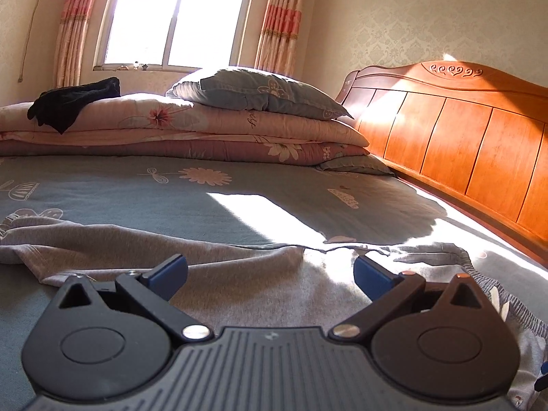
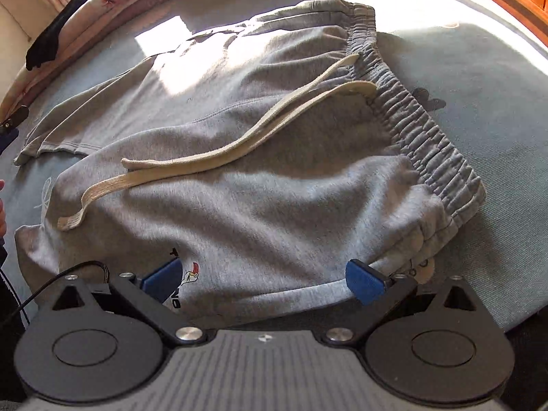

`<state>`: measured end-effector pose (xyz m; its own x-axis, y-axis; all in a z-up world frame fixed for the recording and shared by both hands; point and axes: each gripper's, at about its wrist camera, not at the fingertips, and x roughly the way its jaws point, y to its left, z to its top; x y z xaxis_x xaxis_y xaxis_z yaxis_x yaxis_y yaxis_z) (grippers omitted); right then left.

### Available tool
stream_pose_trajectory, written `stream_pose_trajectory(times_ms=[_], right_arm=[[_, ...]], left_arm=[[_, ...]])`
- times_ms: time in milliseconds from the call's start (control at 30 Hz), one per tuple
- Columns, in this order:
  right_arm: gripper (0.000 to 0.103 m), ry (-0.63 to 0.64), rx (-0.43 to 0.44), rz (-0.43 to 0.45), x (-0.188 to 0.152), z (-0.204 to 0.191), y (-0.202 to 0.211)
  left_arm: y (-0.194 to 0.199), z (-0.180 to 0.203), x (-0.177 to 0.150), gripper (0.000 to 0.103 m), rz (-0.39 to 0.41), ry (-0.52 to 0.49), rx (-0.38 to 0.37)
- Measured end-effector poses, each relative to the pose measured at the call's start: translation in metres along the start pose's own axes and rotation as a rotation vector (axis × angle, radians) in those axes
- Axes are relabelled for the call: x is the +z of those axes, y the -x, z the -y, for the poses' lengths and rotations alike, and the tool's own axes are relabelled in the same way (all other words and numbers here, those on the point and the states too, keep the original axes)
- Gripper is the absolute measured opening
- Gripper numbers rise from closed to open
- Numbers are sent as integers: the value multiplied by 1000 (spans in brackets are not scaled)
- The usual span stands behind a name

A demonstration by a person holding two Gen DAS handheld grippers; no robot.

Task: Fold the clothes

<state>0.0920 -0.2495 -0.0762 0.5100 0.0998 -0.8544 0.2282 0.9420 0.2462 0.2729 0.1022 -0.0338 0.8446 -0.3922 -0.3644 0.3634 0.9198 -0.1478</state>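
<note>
Lying spread on the bed [image 2: 479, 78] near its headboard edge: grey sweatpants [image 2: 274, 178], drawstring [image 2: 212, 157] across them. Left gripper [image 1: 270, 270] and right gripper [image 2: 263, 277] both gape wide, empty, above the fabric.

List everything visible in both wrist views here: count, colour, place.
shorts: one, grey, spread on the bed
drawstring: one, cream, two ends lying across the shorts
bedsheet: one, blue-grey, flower print
quilts: folded stack, pink floral, far end of bed
pillow: one, blue-grey, atop the quilts
dark garment: one, black, on the quilts
headboard: one, orange wood, right
window: one, with pink curtains
left gripper: jaws open
right gripper: jaws open
</note>
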Motion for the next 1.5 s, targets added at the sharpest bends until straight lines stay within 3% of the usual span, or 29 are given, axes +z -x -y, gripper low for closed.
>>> stream_pose_trajectory(times_ms=[100, 233, 333, 400, 467, 600, 700, 967, 1133, 1300, 1500], right_arm=[[103, 8, -22, 105, 14, 3, 15], [103, -85, 57, 212, 47, 24, 14], [103, -167, 144, 230, 68, 42, -4], [103, -231, 153, 212, 76, 56, -23], [103, -270, 101, 217, 81, 71, -39], [102, -340, -94, 222, 82, 107, -55], [102, -382, -49, 260, 72, 117, -36], [103, -297, 68, 324, 32, 85, 9], [103, -202, 72, 301, 9, 83, 11], [103, -167, 135, 262, -9, 91, -6], [103, -35, 84, 317, -26, 78, -18]], left_arm=[[2, 2, 1, 102, 8, 0, 1], [2, 2, 1, 102, 11, 14, -10], [-1, 3, 0, 102, 5, 11, -7], [-5, 3, -1, 102, -4, 3, -3], [-9, 3, -2, 102, -15, 0, 3], [-18, 2, -4, 102, -33, 7, 13], [-21, 2, -6, 102, -44, 10, 18], [0, 22, -1, 102, -15, -53, 29], [28, 42, 1, 102, -8, -71, 51], [64, 67, 0, 102, -75, -85, 2], [95, 98, -23, 102, -200, -139, 5]])
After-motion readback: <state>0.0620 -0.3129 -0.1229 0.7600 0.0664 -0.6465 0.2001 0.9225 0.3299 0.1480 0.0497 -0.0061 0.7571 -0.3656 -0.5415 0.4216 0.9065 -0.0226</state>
